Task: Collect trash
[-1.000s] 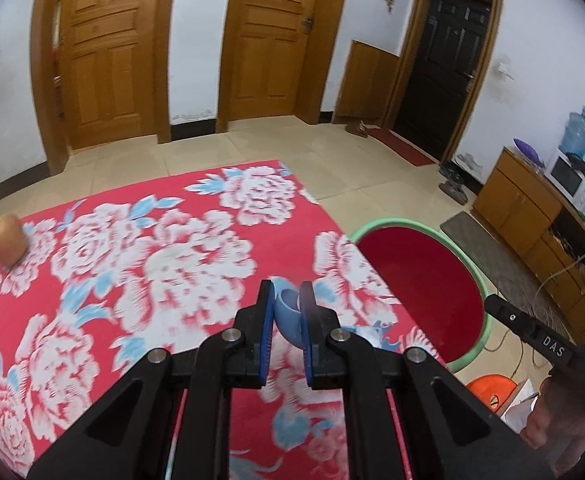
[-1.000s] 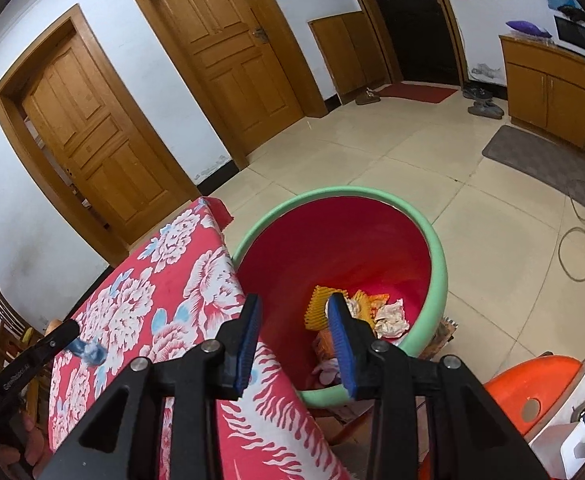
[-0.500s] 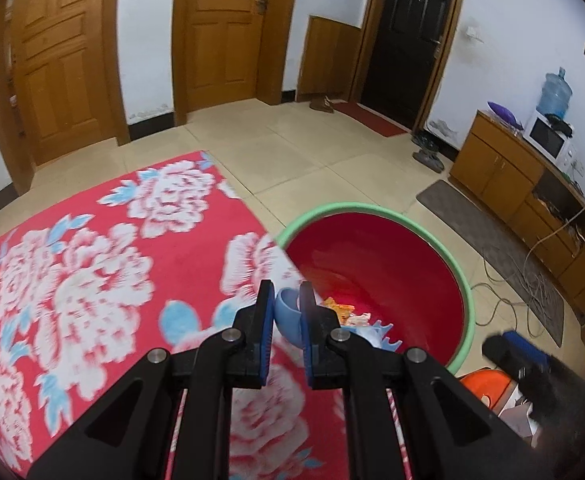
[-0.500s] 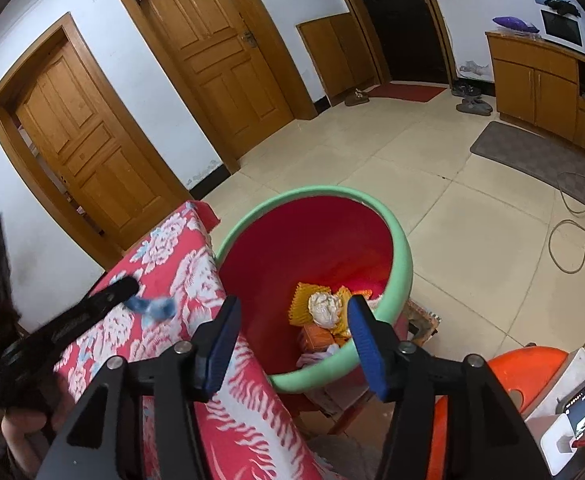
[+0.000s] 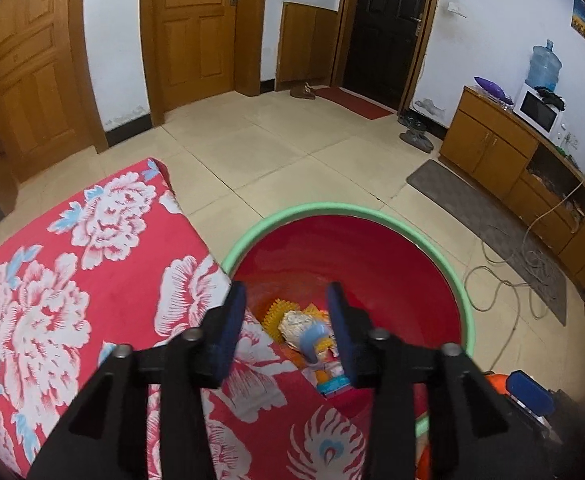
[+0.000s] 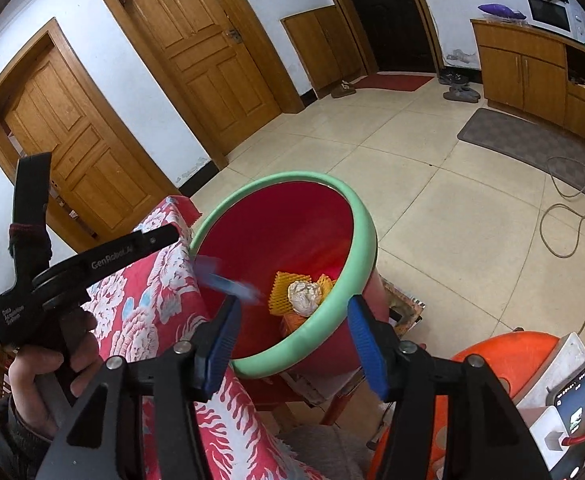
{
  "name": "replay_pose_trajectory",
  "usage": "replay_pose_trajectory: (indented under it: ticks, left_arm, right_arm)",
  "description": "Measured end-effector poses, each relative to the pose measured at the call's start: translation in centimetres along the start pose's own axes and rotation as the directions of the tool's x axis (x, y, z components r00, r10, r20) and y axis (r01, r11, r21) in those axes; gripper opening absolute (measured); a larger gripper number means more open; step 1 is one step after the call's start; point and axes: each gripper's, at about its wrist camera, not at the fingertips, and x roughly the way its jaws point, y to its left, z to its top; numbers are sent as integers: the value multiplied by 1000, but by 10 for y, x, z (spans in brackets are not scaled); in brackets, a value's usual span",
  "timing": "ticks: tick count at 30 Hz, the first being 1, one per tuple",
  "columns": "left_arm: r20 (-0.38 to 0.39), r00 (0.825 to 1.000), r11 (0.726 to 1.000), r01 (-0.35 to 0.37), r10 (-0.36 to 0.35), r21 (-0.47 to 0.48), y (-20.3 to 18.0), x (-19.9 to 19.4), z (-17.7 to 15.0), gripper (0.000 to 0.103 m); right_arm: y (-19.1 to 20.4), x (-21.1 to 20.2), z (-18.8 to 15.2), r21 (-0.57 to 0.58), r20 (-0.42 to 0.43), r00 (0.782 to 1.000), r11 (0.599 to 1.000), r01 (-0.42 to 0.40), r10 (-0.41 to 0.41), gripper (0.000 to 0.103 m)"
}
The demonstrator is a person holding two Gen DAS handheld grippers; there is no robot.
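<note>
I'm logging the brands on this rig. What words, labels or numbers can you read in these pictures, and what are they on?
"GenRobot.AI": white print along the arm of the left gripper, seen from the right wrist.
"Data Acquisition System": small white print on the same gripper's body, only barely legible.
Phone screen at lower right: text too small to read.
Left wrist view: no readable text.

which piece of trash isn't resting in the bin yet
The blue piece: motion-blurred in mid-air just inside the bin rim, below the open left gripper. The white wad and yellow mesh lie at the bottom.

Red bin (image 5: 372, 280) mouth open above, table edge (image 5: 212, 256) touching its left
</note>
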Motion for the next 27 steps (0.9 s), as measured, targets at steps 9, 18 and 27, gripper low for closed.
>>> replay_pose_trajectory:
  ticks: [9,18,27]
  left_arm:
    - [-2,999,999,-37,37,-3,8,-24,-13,49]
    - [10,996,991,-91,93,-99,40,-80,-41,56]
    - [45,981,970,-178,188,-168,67,-137,-77,66]
  right_arm:
    - [13,-10,-4,-36,13,1000,999,-28,29,65]
    - [35,-27,-11,-82,34,997,994,-65,68,73]
    - [69,-48,-27,-163,37,991,979,-119,127,80]
